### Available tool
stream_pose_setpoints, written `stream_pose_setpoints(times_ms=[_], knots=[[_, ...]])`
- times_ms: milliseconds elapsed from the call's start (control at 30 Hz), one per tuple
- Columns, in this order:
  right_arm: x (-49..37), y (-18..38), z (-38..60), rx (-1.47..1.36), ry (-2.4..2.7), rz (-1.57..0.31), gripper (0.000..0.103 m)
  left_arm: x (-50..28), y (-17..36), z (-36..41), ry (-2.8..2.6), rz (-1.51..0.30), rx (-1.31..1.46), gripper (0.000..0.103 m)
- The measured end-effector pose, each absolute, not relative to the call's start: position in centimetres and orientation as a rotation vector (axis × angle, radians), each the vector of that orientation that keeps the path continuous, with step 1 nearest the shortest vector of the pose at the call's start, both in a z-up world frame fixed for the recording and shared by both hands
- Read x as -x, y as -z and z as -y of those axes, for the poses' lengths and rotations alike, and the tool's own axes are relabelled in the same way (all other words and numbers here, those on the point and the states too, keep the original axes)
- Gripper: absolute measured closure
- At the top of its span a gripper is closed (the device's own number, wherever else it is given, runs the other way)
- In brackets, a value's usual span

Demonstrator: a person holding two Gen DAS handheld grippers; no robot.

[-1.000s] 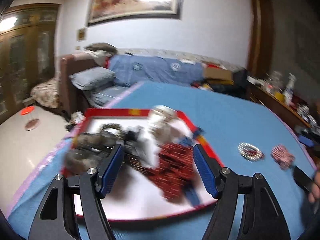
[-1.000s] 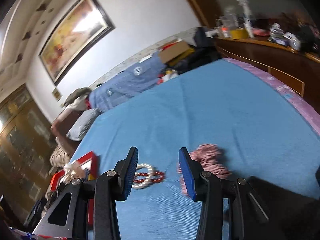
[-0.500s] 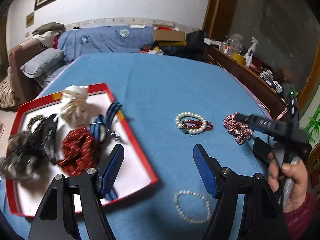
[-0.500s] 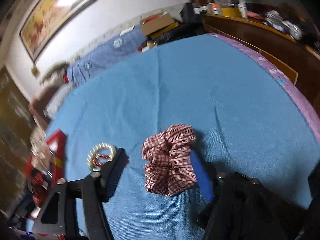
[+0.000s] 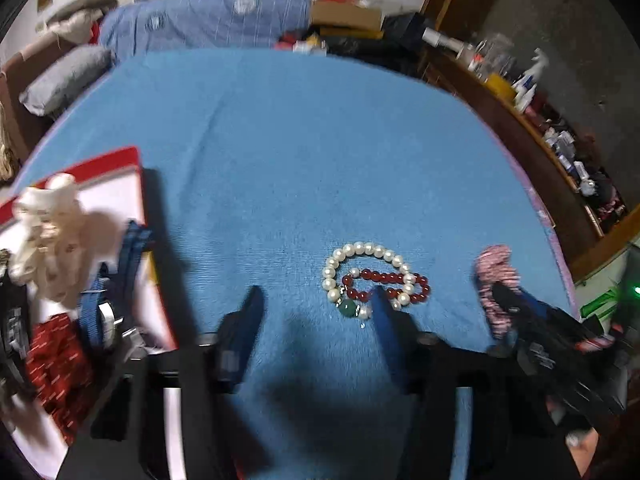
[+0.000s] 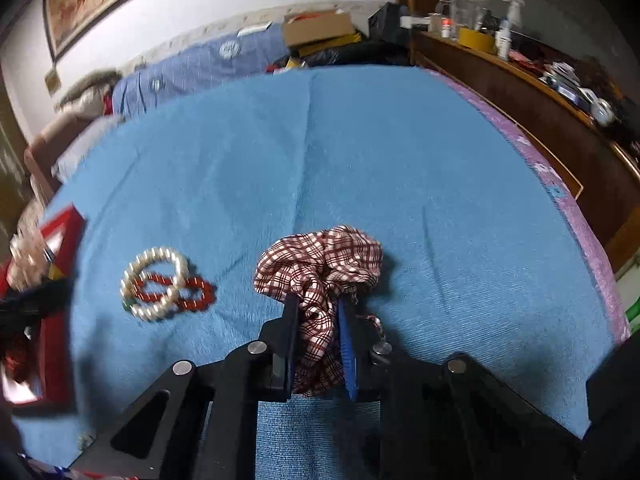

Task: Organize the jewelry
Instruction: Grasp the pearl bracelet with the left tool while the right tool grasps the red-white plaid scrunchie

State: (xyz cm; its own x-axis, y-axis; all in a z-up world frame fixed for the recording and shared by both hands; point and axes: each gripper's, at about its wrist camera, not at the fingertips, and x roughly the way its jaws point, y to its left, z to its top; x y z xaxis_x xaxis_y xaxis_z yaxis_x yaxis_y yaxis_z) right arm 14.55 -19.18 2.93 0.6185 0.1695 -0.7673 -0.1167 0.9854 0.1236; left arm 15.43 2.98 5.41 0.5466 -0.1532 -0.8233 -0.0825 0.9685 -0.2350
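My right gripper point(image 6: 318, 306) is shut on a red-and-white plaid scrunchie point(image 6: 320, 264) that lies on the blue cloth. A white pearl bracelet point(image 6: 154, 284) and a red bead bracelet point(image 6: 192, 292) lie overlapped to its left. In the left wrist view my left gripper point(image 5: 316, 300) is open and empty just above the cloth, its right fingertip beside the pearl bracelet point(image 5: 360, 256) and red bead bracelet point(image 5: 400, 280). The scrunchie point(image 5: 496, 280) and the right gripper show at the right. The red-rimmed tray point(image 5: 120, 196) at the left holds several hair pieces.
The blue cloth point(image 5: 300, 140) covers the table, with a purple edge point(image 6: 580, 216) at the right. A wooden sideboard point(image 6: 520, 80) with bottles stands beyond that edge. A sofa point(image 5: 200, 28) with a grey pillow is behind the table.
My left gripper has swung right from over the tray to the bracelets. My right gripper has moved onto the scrunchie and shut on it.
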Motion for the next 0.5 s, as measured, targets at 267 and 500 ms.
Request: stream_pose_setpoints(times_ms=[267, 500], knots=[[-14.3, -3.8, 20.1, -0.162, -0.227, -0.868, 0.084, -18.8, -3.4, -2.4, 0.036, -1.039, 0.234, 0.065], [-14.0, -4.2, 20.2, -0.186, -0.245, -0.853, 0.084, -19.2, -2.7, -0.3, 0.047, -1.015, 0.161, 0.093]])
